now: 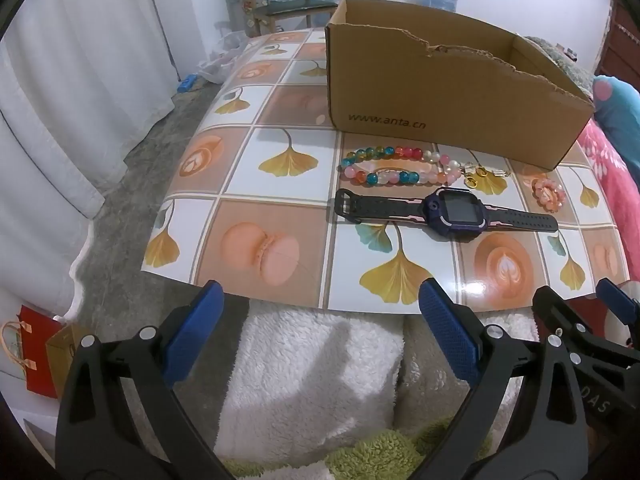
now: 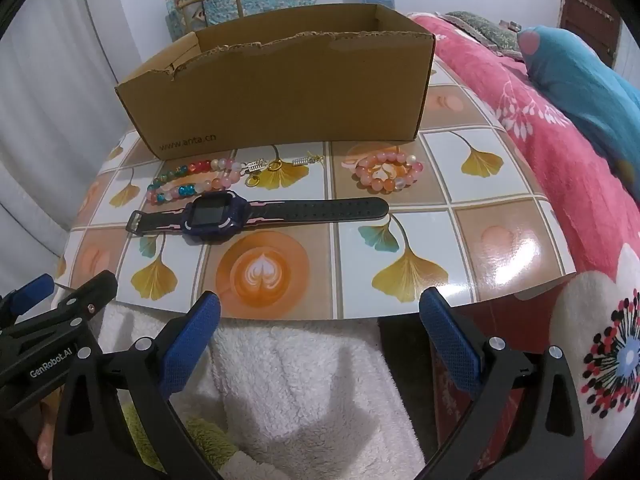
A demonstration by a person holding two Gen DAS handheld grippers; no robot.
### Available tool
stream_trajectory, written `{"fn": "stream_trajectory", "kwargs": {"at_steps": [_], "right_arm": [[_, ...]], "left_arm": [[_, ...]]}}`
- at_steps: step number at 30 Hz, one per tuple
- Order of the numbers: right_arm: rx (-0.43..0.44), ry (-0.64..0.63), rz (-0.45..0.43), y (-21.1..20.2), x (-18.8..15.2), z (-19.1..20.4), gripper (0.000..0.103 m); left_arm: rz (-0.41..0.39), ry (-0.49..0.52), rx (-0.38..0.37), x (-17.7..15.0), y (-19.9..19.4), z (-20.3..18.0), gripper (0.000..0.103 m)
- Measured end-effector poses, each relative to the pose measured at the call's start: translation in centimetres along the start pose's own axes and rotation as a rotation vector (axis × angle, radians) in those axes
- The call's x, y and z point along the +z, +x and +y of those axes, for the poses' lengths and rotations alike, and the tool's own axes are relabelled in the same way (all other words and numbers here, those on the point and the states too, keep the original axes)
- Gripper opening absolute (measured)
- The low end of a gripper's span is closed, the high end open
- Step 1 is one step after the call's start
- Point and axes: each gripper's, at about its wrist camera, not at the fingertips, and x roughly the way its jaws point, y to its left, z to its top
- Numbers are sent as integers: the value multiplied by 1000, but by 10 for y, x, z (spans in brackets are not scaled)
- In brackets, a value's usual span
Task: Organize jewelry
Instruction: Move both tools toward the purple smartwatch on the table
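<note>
A dark watch [image 1: 444,212] [image 2: 236,216] with a purple case lies flat on the tiled table mat [image 1: 280,184] [image 2: 400,240]. Behind it lies a multicoloured bead strand [image 1: 396,166] [image 2: 196,180] with gold rings and small charms [image 1: 478,174] [image 2: 264,168]. A pink bead bracelet [image 1: 550,194] [image 2: 386,174] rests to the right. An open cardboard box [image 1: 440,92] [image 2: 280,96] stands behind them all. My left gripper [image 1: 320,304] and right gripper [image 2: 320,308] both hover open at the mat's near edge, nothing between their blue pads.
White fleece [image 1: 312,360] [image 2: 300,380] lies under both grippers below the mat's edge. A pink floral blanket [image 2: 540,120] and a teal cushion [image 2: 580,72] lie to the right. White curtains [image 1: 60,100], a chair [image 1: 280,4] and red and brown bags [image 1: 40,352] are on the left.
</note>
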Motion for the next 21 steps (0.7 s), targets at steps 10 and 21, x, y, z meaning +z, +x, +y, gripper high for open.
{"fn": "stream_trajectory", "kwargs": {"at_steps": [10, 21], "right_arm": [[3, 3, 9, 1, 0, 0, 97], [-4, 5, 11, 2, -1, -1, 97]], "left_arm": [[-1, 1, 1, 0, 1, 0, 95], [2, 2, -2, -1, -2, 1, 95]]}}
